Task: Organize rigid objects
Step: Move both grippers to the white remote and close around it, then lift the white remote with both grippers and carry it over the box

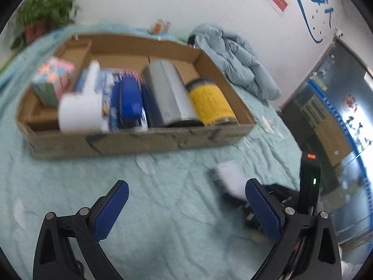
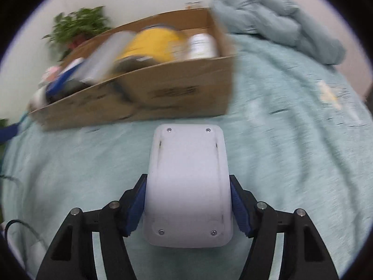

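Note:
A shallow cardboard box (image 1: 139, 137) lies on a light teal cloth. In it are a yellow can (image 1: 211, 102), a grey cylinder (image 1: 166, 91), blue boxes (image 1: 130, 98), a white handled object (image 1: 81, 107) and a pastel carton (image 1: 53, 79). My left gripper (image 1: 186, 207) is open and empty, low over the cloth in front of the box. My right gripper (image 2: 187, 207) is shut on a white rounded plastic device (image 2: 188, 186), held above the cloth before the box (image 2: 181, 88). The right gripper and the device (image 1: 229, 177) show at the left wrist view's right.
A crumpled pale blue jacket (image 1: 240, 58) lies behind the box on the right. A potted plant (image 1: 44, 16) stands at the far left by the wall. A small jar (image 1: 159, 26) stands behind the box. A glass door (image 1: 338, 121) is at the right.

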### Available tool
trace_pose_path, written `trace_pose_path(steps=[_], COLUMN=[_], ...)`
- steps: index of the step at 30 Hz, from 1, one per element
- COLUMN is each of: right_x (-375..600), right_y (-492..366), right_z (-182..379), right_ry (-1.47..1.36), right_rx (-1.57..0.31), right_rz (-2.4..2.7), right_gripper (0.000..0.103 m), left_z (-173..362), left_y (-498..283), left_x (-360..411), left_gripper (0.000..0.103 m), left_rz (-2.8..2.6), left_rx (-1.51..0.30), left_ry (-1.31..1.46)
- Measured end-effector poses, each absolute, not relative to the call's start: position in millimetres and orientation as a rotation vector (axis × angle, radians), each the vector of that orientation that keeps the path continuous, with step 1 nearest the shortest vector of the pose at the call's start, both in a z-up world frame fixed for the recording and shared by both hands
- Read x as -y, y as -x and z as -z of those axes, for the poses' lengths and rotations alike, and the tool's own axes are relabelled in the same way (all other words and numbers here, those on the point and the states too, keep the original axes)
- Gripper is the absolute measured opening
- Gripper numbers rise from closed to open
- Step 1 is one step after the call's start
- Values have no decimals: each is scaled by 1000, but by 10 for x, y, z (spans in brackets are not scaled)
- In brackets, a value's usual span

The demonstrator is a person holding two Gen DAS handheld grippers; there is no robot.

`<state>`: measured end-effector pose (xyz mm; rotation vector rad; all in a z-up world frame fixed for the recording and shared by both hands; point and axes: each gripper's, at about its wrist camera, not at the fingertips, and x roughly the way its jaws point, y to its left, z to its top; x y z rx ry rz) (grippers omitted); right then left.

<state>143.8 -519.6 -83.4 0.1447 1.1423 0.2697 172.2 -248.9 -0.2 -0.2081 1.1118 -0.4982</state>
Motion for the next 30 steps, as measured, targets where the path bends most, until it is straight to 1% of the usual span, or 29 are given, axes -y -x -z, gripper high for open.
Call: trace_pose_path(steps=[2,4,6,8,10,11,12,14,16,17,19,20,26,28,30], right_x=[4855,4661,4517,4421,4361,4333,4335,4347,4285,4249,4275,4252,4154,4141,4074], right_y=[-1271,-1175,-1060,-1011,-982,-952,-941,-957,-895,-870,-907,-877,-780,-777,-774], right_z=[800,778,670,605,606,648,685,754,726,711,741,742,747,754,779], right_ry=[-171,-223,-310,-287,-250,-219,-212,-216,-175,-165,-169,-167,-77,-56,-21], right_rx=[-1164,-1168,-1111,-1099,-1102,-1120,-1134,-1162,-1154,-1153,-1153,-1149,-1106,-1096,-1083], right_rz=[-392,-483,-605,-639,-655,-644,-645,-656,-647,-652,-658,-647,-576,-570,-545], right_gripper=[65,66,67,72,73,77,77,78,78,78,78,78,78,77,76], left_z=[123,242,318,361,426,475,537,653,749,761,758,767,751,748,717], left_y=[-1669,-1587,-1483,-1399,-1343,-1320,-1297,-1225,-1175,-1153,-1127,-1117,-1069,-1067,-1053], left_x=[2428,2335,2190,2028,1908,1883,1884,1977,2103,2144,2196,2207,2252,2225,2206], left_gripper=[97,90,87,87,87,87,86,76,68,68,57,55,51,46,44], left_rz=[511,504,486,466,462,469,479,476,471,471,482,489,438,432,426], left_rx=[-1163,-1206,-1226,-1234,-1263,-1290,-1322,-1366,-1399,-1391,-1386,-1387,-1351,-1348,-1336], left_ry=[278,339,387,445,499,514,517,490,441,428,413,418,365,385,380])
